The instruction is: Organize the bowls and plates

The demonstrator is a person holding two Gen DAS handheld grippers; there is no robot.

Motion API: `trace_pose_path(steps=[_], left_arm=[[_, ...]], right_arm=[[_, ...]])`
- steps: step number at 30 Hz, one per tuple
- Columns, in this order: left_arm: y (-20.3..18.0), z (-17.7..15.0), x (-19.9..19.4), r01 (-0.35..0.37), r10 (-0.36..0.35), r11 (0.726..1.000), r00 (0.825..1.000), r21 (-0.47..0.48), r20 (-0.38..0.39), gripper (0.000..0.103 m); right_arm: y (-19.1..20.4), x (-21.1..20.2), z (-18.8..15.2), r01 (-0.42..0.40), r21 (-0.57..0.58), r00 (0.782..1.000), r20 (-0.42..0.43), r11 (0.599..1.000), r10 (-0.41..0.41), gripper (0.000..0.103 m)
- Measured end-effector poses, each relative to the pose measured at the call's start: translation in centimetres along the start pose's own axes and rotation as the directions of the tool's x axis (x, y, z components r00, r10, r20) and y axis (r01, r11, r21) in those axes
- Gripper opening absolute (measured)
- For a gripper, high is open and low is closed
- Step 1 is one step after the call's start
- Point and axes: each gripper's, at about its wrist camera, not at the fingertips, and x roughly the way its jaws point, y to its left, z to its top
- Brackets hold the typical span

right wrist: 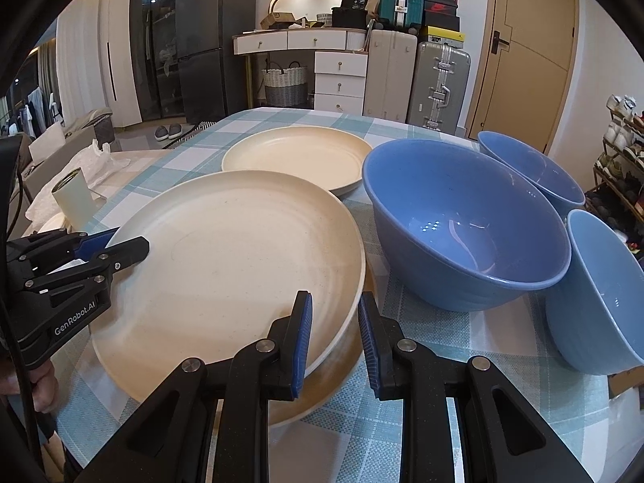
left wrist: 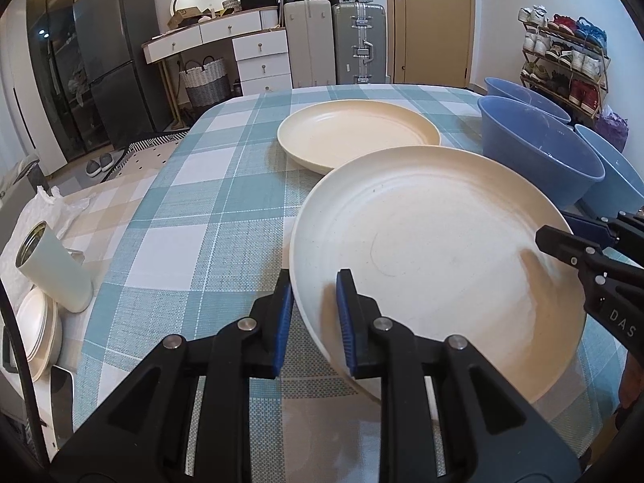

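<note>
Plate-stacking is in hand: left gripper (left wrist: 315, 318) and right gripper (right wrist: 335, 334), jaws part-open, straddle opposite rims of the near plate (right wrist: 241, 257), needing closure before transfer onto the far plate (right wrist: 298, 159) behind it.

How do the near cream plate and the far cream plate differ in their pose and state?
The near plate is tilted, with both grippers' fingers straddling its rim on opposite sides; the far plate lies flat on the tablecloth, untouched. The near plate sits partly over another plate beneath it; the far plate sits alone. Both are round, cream and empty.
</note>
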Motion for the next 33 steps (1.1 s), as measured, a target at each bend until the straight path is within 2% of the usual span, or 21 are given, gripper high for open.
trace_pose_path(steps=[5,33], left_arm=[[-0.5,-0.3,0.1,-0.012,0.012,1.000,1.000,0.022,0.016,0.019],[-1.4,-1.2,1.3,-0.024,0.025,0.998,1.000,0.066,-0.013,0.020]], right_arm=[[-0.1,-0.1,-0.3,0.014,-0.005,1.000,0.003,1.000,-0.014,0.024],[0.1,1.4,-1.0,0.049,-0.014,0.998,-0.026,0.999,-0.049,0.024]])
